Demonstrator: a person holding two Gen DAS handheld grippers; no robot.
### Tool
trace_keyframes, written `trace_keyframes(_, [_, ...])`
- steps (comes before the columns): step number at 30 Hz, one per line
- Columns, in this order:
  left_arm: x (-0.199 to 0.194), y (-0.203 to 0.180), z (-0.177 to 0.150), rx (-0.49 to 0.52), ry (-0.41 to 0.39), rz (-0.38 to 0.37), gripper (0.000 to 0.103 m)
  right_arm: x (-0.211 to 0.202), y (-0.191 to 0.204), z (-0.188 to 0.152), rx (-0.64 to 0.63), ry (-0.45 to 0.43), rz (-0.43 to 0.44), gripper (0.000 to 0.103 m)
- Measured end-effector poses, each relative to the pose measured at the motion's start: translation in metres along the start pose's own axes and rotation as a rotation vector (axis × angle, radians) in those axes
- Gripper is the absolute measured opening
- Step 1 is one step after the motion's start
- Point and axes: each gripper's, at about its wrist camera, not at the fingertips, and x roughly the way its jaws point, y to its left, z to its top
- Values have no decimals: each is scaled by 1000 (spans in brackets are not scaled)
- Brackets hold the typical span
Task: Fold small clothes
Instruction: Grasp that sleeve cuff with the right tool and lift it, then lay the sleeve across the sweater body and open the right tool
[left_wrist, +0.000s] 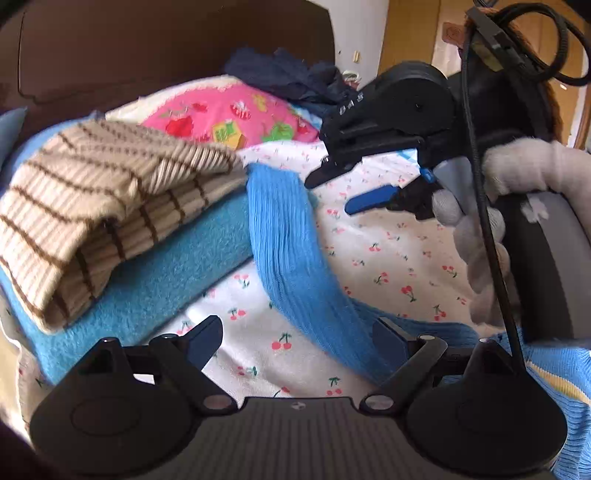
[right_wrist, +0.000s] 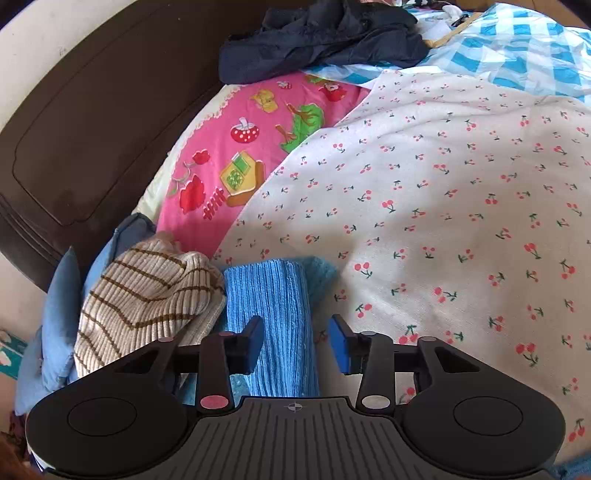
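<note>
A blue ribbed knit garment (left_wrist: 288, 251) lies in a long strip across the cherry-print sheet. Its far end rests against a folded beige knit with brown stripes (left_wrist: 110, 206), which sits on a fluffy turquoise piece (left_wrist: 166, 266). My left gripper (left_wrist: 297, 336) is open wide, and the blue strip runs under it beside the right finger. My right gripper (left_wrist: 332, 194), held by a gloved hand (left_wrist: 517, 173), hovers over the strip's far end. In the right wrist view the right gripper (right_wrist: 297, 339) is open above the blue knit (right_wrist: 273, 314), pads clear of it, next to the beige knit (right_wrist: 147, 295).
The cherry-print sheet (right_wrist: 443, 184) covers the bed. A pink cartoon pillow (right_wrist: 258, 155) and dark navy clothes (right_wrist: 317, 37) lie toward the brown headboard (right_wrist: 92, 129). Blue-and-white checked fabric (right_wrist: 517, 48) is at the far right, and a pale blue cushion (right_wrist: 62, 314) at the left edge.
</note>
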Motion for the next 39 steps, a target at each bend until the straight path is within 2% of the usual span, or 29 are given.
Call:
trace_keyframes(6, [13, 11, -1, -51, 40, -14, 92, 37, 12, 13, -53, 33, -4, 41])
trace_keyframes(7, [14, 12, -1, -60, 46, -16, 92, 41, 14, 13, -62, 39, -5, 39])
trace_keyframes(11, [15, 15, -1, -75, 51, -19, 92, 48, 22, 9, -98, 46, -44, 14])
trace_keyframes(16, [11, 10, -3, -49, 26, -20, 92, 19, 23, 8, -68, -29, -27, 11])
trace_keyframes(22, [3, 1, -4, -1, -14, -34, 92, -57, 18, 7, 2, -178, -22, 10])
trace_keyframes(28, [-19, -19, -9, 98, -82, -107, 93, -182, -7, -18, 91, -366, -42, 10])
trace_keyframes(34, [-50, -59, -23, 284, -124, -214, 94, -312, -52, -96, 229, -534, -148, 10])
trace_keyframes(39, [-64, -101, -47, 492, -136, -262, 95, -356, -104, -188, 418, -596, -335, 10])
